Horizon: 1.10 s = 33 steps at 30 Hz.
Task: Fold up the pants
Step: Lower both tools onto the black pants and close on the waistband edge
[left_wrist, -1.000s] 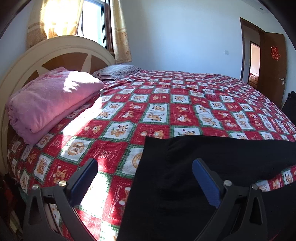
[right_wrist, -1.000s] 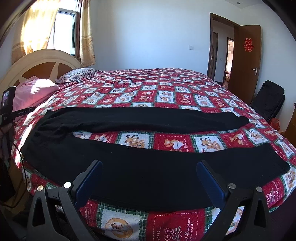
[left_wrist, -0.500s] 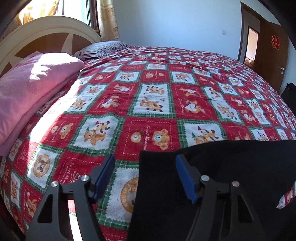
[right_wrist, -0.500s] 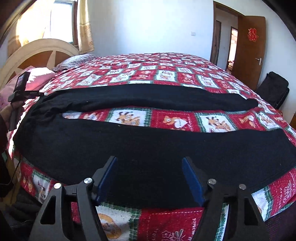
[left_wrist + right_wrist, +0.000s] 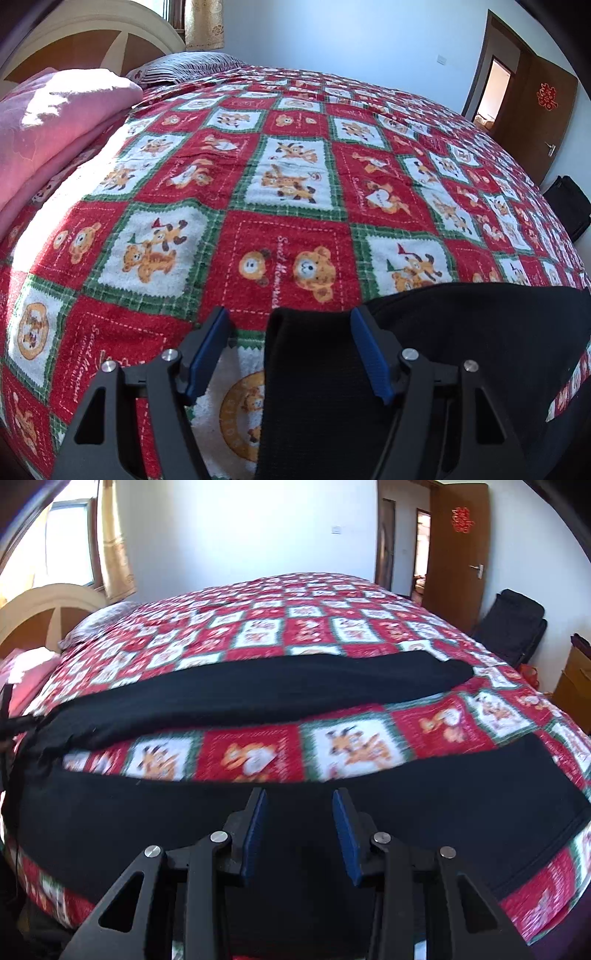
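Note:
Black pants (image 5: 258,690) lie spread across the near side of the bed, both legs running left to right with a strip of bedspread between them. In the left wrist view the waist corner of the pants (image 5: 314,369) lies between the blue pads of my left gripper (image 5: 291,332), which is partly open around it. My right gripper (image 5: 299,812) is low over the near pant leg (image 5: 443,812), its jaws partly closed with a gap between them, cloth below them.
The bed has a red, green and white cartoon bedspread (image 5: 295,184). A folded pink blanket (image 5: 55,122) and a striped pillow (image 5: 184,66) lie by the headboard. A wooden door (image 5: 458,550) and a black bag (image 5: 513,624) are at the right.
Both grippers have moved down and forward toward the pants. Both have narrowed from wide open to partly closed. The left one now straddles the waist corner.

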Each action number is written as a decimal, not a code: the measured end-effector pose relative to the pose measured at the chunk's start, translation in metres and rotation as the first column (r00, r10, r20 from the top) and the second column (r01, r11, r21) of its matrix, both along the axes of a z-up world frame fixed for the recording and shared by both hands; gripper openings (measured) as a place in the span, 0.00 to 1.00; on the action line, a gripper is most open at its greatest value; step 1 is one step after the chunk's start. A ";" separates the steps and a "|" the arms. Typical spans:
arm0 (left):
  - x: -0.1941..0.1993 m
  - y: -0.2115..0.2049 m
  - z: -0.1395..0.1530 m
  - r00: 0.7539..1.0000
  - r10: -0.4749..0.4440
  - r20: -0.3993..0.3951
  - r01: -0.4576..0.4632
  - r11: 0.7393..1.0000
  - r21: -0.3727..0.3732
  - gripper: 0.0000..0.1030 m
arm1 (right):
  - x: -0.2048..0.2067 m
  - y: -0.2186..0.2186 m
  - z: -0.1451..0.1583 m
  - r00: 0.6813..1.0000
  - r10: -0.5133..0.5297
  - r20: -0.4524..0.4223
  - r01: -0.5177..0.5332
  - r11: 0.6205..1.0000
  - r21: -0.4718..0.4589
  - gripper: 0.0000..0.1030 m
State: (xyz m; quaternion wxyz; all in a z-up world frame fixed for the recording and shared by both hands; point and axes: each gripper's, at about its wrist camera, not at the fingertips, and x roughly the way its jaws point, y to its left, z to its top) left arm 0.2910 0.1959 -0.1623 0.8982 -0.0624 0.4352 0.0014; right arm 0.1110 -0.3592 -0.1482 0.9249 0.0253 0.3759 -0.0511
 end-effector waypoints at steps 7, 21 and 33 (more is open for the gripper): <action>0.003 -0.004 -0.001 1.000 -0.010 0.013 0.010 1.000 0.009 0.53 | 0.021 -0.035 0.020 0.997 -0.068 0.022 0.069 0.997 -0.028 0.38; 0.000 0.000 0.000 0.997 -0.054 0.059 0.059 0.995 -0.082 0.14 | 0.102 -0.175 0.044 0.963 -0.269 -0.024 0.270 0.962 0.044 0.38; 0.002 0.004 -0.003 0.999 -0.029 0.037 0.033 0.995 -0.094 0.33 | 0.211 -0.232 0.019 0.960 -0.234 -0.156 0.250 0.964 0.094 0.54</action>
